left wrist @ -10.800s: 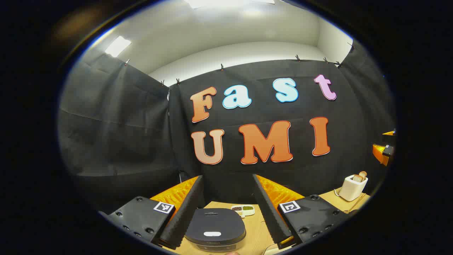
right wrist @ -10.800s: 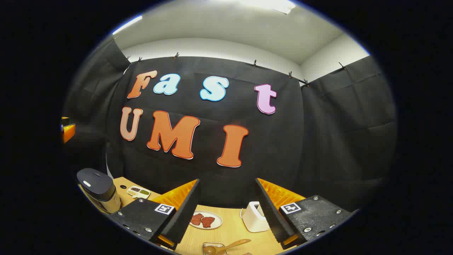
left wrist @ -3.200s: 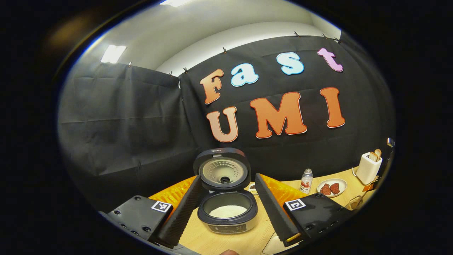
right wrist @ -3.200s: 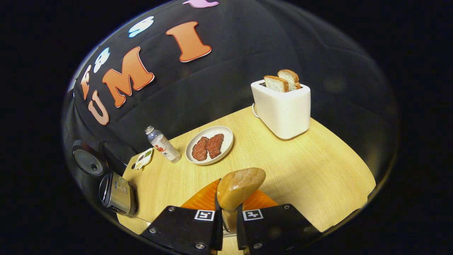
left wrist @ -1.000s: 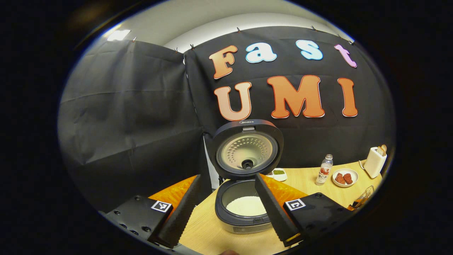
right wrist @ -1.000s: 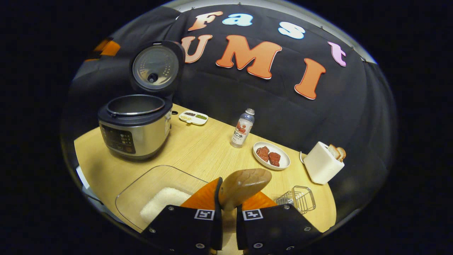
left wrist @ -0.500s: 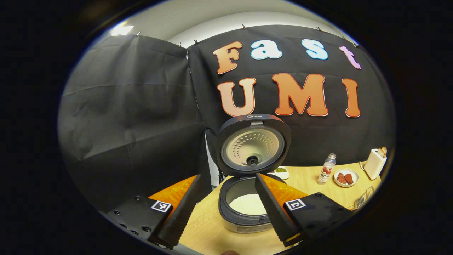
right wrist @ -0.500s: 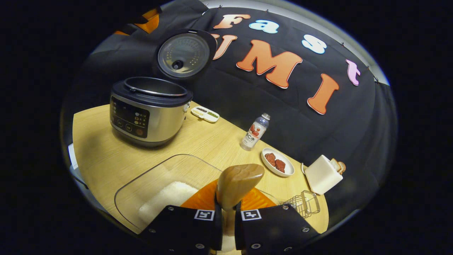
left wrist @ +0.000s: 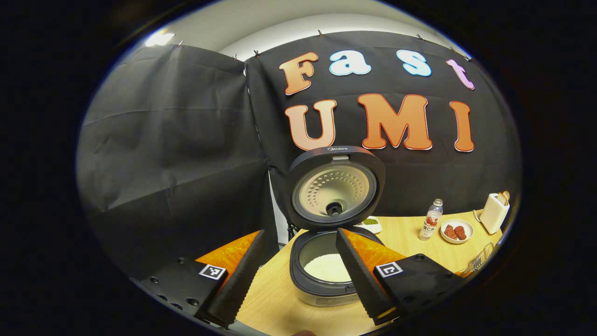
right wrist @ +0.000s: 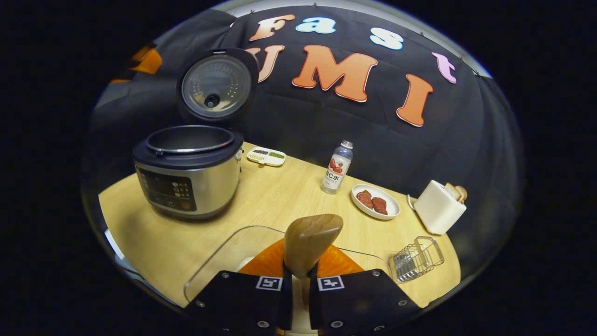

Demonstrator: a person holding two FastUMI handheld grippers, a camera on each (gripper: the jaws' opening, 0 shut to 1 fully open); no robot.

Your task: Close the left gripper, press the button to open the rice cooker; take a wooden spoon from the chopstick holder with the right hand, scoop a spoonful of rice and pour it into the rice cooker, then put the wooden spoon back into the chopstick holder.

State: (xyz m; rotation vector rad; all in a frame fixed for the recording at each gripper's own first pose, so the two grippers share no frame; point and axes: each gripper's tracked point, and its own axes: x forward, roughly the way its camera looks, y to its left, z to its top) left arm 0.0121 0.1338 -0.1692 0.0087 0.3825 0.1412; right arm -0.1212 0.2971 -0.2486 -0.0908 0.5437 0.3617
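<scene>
Left gripper (left wrist: 298, 275): fingers spread wide, gripping nothing, raised above the table (left wrist: 275, 303).
Rice cooker (left wrist: 326, 275): directly ahead of the left gripper, between its fingers; lid (left wrist: 336, 187) upright, white rice (left wrist: 326, 269) inside the pot.
Right gripper (right wrist: 297, 280): fingers clamped narrow on the wooden spoon (right wrist: 310, 242); bowl end projects forward past the fingertips.
Clear container (right wrist: 224, 256): directly below the right gripper.
Chopstick holder (right wrist: 416, 258): wire basket, right of the right gripper.
Rice cooker, right gripper view (right wrist: 189, 170): ahead, to the left.
</scene>
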